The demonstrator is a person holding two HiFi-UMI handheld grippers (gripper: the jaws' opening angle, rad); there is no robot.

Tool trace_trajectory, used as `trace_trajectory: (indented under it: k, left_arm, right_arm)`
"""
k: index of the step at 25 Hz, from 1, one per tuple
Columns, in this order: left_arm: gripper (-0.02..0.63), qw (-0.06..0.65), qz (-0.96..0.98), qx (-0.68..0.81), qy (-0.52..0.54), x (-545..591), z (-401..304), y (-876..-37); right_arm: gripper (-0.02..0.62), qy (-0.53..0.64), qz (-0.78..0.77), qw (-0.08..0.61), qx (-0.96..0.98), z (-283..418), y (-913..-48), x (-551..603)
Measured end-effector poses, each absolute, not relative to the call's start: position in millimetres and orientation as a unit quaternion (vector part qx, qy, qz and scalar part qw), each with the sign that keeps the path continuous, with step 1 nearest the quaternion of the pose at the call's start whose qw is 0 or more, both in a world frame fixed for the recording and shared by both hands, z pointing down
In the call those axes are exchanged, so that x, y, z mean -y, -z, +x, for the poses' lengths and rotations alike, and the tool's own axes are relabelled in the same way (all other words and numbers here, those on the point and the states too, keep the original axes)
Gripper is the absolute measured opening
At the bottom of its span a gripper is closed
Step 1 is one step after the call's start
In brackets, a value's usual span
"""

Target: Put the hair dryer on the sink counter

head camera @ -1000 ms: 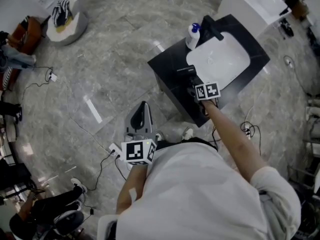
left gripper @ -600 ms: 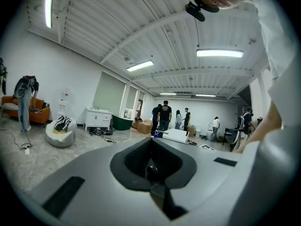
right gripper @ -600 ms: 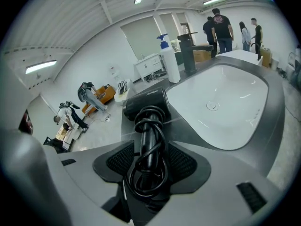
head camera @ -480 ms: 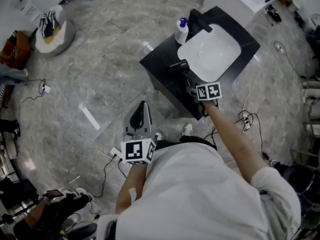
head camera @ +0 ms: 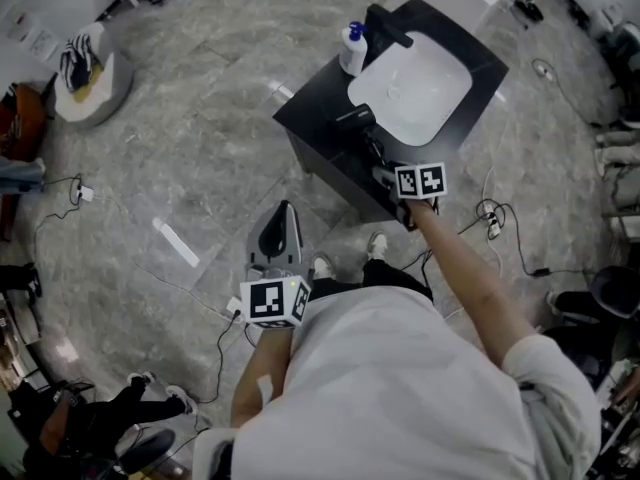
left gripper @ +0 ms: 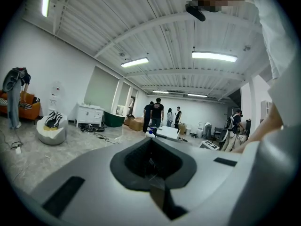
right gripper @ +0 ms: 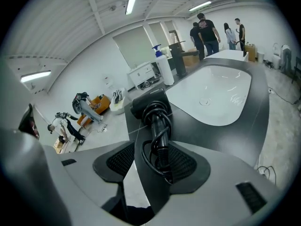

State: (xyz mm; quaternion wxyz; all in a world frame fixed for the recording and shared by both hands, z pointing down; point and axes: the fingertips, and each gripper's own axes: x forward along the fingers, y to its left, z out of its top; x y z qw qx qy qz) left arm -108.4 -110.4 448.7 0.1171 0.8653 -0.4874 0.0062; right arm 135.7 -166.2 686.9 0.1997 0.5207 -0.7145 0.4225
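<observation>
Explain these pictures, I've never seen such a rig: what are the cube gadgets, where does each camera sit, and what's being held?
A person holds a two-jaw gripper in each hand; the marker cubes belong to them. One camera looks down from the head, and one rides on each gripper. The black sink counter holds a white basin, a pump bottle and the hair dryer. The right gripper has its jaws apart around the dryer's handle; the left gripper is shut and empty.

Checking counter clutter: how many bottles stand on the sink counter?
1: a white pump bottle at the far edge of the sink counter, left of the black faucet. None appears hidden.
</observation>
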Motion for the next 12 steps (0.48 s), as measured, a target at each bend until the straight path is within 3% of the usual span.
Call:
trace_trajectory:
  k: [9, 12]
  left_arm:
    - [0.002, 0.118, 0.878, 0.463, -0.002, 107.5, -125.5, -457.1]
    - [0.002, 0.127, 0.881, 0.455, 0.000, 109.2, -126.3, -458.6]
  right_arm:
    - [0.212, -0.410, 0.553, 0.174, 0.704, 122.6, -673.1, 153.6]
    - [0.175, -0.395, 0.566, 0.170, 0.704, 121.2, -665.3, 154.1]
